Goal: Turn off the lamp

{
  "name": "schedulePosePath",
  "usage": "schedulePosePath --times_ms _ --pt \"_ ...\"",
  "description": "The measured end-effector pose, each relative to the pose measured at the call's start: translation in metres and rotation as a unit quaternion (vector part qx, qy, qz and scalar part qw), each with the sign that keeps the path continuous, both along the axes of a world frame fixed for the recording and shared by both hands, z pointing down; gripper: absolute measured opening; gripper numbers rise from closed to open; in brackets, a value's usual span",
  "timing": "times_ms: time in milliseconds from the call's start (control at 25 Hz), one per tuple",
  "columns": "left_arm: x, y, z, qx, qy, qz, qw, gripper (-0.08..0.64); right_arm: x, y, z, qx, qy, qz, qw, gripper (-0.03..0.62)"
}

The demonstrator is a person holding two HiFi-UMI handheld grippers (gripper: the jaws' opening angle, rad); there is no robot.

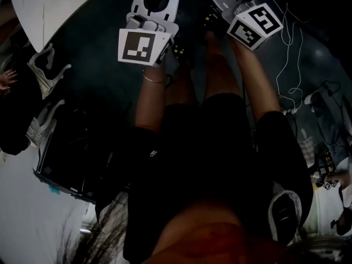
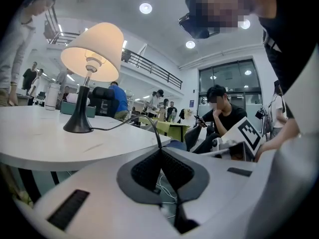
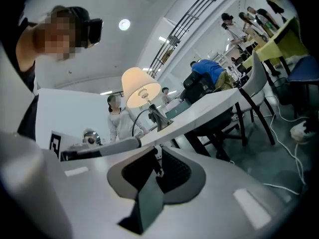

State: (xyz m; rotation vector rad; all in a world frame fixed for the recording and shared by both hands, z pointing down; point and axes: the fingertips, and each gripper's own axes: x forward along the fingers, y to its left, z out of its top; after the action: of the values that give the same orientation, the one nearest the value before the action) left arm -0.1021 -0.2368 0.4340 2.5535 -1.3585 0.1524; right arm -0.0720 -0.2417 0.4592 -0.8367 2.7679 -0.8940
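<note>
As I look along both tools, I count one lamp, one cord and two grippers. The table lamp with a cream cone shade and a black stem (image 2: 92,49) stands upright on the white round table (image 2: 45,143), near its edge. Its shade glows, so it is lit. One thin black cord (image 2: 141,116) leaves the lamp foot, rises in an arc past the table edge and comes down exactly where the jaws of the left gripper (image 2: 160,151) meet. These jaws are pressed together on it. The right gripper (image 3: 158,161) also has its jaws drawn together, with a thin dark piece pinched between the pads, which looks to be the same cord. Its tip is just beside the tip of the left one, and both are below the table edge and apart from the lamp. Behind the lamp foot lies one teal box (image 2: 69,108); I cannot tell what is in it. Further back, one person in a black shirt (image 2: 227,117) sits near a yellow-green table (image 2: 169,127), and several people stand behind. White cables (image 1: 289,54) lie loose on the dark floor beside the person's legs.
</note>
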Motion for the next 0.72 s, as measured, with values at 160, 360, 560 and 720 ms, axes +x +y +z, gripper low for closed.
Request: schedulePosePath --times_ms 160,360,560,720 --pt "0.001 0.004 -0.011 0.016 0.006 0.006 0.9998 0.012 -0.015 0.015 0.017 -0.01 0.029 -0.026 0.999 0.032" --pt "0.001 0.009 -0.019 0.025 0.001 0.012 0.9996 0.012 -0.023 0.014 0.022 -0.015 0.036 -0.033 0.999 0.091" --pt "0.0 0.01 -0.025 0.031 0.003 0.01 0.9995 0.012 -0.034 0.017 0.023 -0.011 0.043 -0.049 0.998 0.12" --pt "0.001 0.01 -0.032 0.034 0.011 0.015 0.9993 0.012 -0.036 0.012 0.025 -0.02 0.027 -0.038 0.999 0.12"
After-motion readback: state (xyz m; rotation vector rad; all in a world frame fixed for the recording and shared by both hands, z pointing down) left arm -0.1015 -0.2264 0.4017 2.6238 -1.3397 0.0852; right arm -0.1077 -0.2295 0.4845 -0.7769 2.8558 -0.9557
